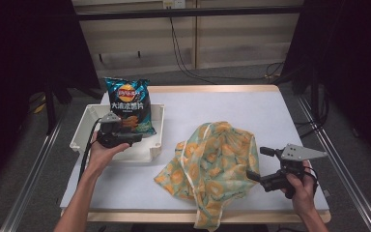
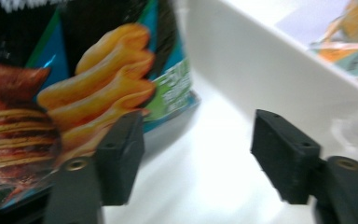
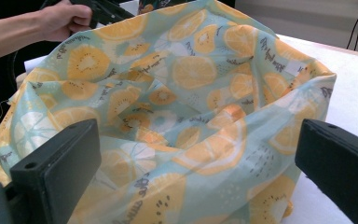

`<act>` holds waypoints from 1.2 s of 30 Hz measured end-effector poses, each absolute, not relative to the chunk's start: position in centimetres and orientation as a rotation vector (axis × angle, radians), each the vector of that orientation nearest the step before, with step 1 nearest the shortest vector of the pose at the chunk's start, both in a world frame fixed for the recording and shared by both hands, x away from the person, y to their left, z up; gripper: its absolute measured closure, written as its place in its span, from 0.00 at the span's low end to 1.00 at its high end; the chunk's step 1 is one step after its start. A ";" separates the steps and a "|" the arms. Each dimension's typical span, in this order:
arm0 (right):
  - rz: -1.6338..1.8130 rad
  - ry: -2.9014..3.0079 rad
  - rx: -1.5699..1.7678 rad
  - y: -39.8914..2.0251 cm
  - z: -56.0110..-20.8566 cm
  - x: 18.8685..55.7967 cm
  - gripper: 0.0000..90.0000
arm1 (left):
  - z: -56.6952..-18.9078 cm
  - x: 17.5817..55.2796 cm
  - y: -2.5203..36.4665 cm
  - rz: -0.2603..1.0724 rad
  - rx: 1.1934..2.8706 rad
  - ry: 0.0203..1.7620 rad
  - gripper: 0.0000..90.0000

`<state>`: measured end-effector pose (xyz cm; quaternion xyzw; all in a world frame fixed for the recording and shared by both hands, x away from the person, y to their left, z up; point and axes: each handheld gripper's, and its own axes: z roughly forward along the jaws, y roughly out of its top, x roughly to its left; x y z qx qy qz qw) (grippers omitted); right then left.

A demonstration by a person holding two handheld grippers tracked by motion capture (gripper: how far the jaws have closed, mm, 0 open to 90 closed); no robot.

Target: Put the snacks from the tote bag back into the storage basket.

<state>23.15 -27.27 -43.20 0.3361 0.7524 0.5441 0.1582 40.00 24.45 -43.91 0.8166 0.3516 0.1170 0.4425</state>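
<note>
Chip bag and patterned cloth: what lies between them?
In the high view, the white tray's right wall and a bare strip of table separate the chip bag from the patterned cloth.

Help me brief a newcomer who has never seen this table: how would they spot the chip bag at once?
Start at the white tray on the table's left side. The chip bag stands in it, leaning against the far wall, just beyond the left gripper. It is glossy dark teal with pictured chips, unlike the soft orange-print cloth lying to the right.
</note>
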 end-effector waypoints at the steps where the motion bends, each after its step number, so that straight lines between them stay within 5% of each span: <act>1: 1.555 2.151 0.960 -27.3 -43.2 23.2 0.00 | -43.7 39.6 24.4 0.296 2.015 0.861 0.31; 10: 1.554 2.142 0.962 -27.5 -43.2 23.0 0.00 | -42.5 36.5 24.6 0.359 1.994 0.822 0.13; 36: 1.492 2.113 1.012 -28.7 -43.8 21.4 0.00 | -44.1 24.9 26.3 0.446 1.855 0.803 0.05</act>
